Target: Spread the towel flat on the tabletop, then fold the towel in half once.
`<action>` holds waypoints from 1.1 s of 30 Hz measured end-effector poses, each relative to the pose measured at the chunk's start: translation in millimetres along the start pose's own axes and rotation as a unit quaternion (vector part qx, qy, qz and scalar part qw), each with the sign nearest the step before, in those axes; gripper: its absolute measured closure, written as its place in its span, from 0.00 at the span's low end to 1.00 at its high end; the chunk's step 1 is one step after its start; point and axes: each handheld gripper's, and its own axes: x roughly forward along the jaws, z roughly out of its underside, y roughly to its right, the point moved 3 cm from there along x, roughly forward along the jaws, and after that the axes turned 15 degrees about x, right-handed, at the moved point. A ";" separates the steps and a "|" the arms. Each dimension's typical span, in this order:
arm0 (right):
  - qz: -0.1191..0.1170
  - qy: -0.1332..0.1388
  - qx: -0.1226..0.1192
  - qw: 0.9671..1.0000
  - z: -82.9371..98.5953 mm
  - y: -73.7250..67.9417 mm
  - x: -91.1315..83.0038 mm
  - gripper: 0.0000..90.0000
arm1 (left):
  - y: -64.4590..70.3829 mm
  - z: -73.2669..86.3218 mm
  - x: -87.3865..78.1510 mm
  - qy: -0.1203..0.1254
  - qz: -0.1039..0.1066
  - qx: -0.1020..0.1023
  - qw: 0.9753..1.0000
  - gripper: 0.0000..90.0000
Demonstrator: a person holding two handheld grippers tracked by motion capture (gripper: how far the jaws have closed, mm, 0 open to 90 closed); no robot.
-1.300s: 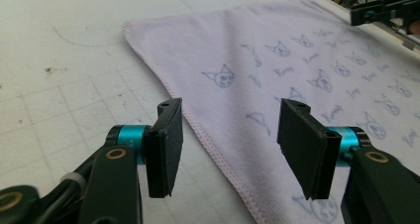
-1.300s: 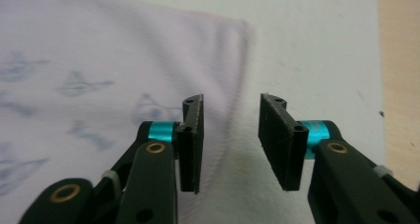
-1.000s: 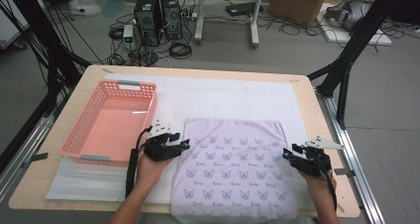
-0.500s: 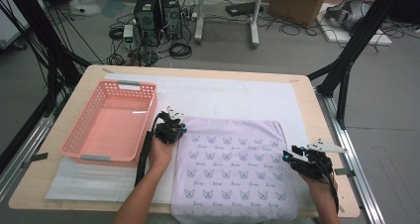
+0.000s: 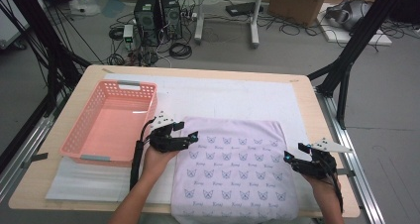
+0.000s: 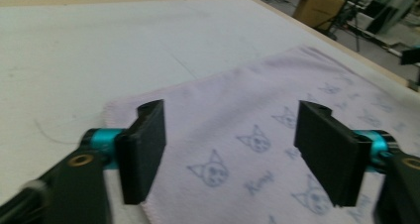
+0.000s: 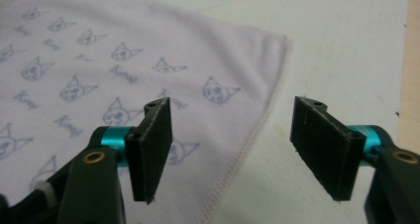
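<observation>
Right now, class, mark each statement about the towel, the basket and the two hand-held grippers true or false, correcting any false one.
1. The left hand-held gripper is shut on the towel. False: its jaws stand open above the towel's corner.
2. The pink basket lies left of the towel. True.
3. The towel is plain white. False: it is pale lilac with cat-face prints.
4. The right hand-held gripper is open at the towel's right edge. True.
5. The towel lies inside the basket. False: it lies flat on the table.

Two black hand-held grippers, left gripper (image 5: 190, 136) and right gripper (image 5: 289, 156), flat black rectangular jaws, teal collars, brass-ringed screw holes, grey three-cornered top plates, trailing black cables, bare forearms
</observation>
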 end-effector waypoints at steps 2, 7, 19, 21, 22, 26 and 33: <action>-0.004 0.003 -0.010 1.000 -2.1 -2.8 0.3 0.29 | 4.1 -0.5 -6.6 0.019 0.018 0.010 1.000 0.22; -0.021 0.016 -0.017 1.000 -4.7 -5.9 -2.7 0.23 | 9.3 4.9 -18.9 0.035 0.025 0.014 0.999 0.26; -0.020 0.029 -0.004 0.999 -3.8 -3.1 -5.1 0.23 | 7.7 12.4 -22.1 0.015 0.009 0.007 1.000 0.27; -0.019 0.028 -0.004 0.999 -3.9 -3.2 -4.9 0.23 | 7.8 11.7 -21.8 0.016 0.009 0.007 1.000 0.27; -0.020 0.027 0.000 0.999 -3.7 -3.8 -4.6 0.23 | 7.5 11.2 -21.1 0.017 0.008 0.006 1.000 0.27; -0.019 0.023 0.000 1.000 -3.6 -3.4 -2.6 0.23 | 3.5 9.9 -18.7 0.011 0.003 0.004 1.000 0.27; -0.019 0.009 0.003 1.000 -4.9 0.3 9.3 0.24 | -8.4 11.0 -4.2 -0.030 0.005 0.003 1.000 0.33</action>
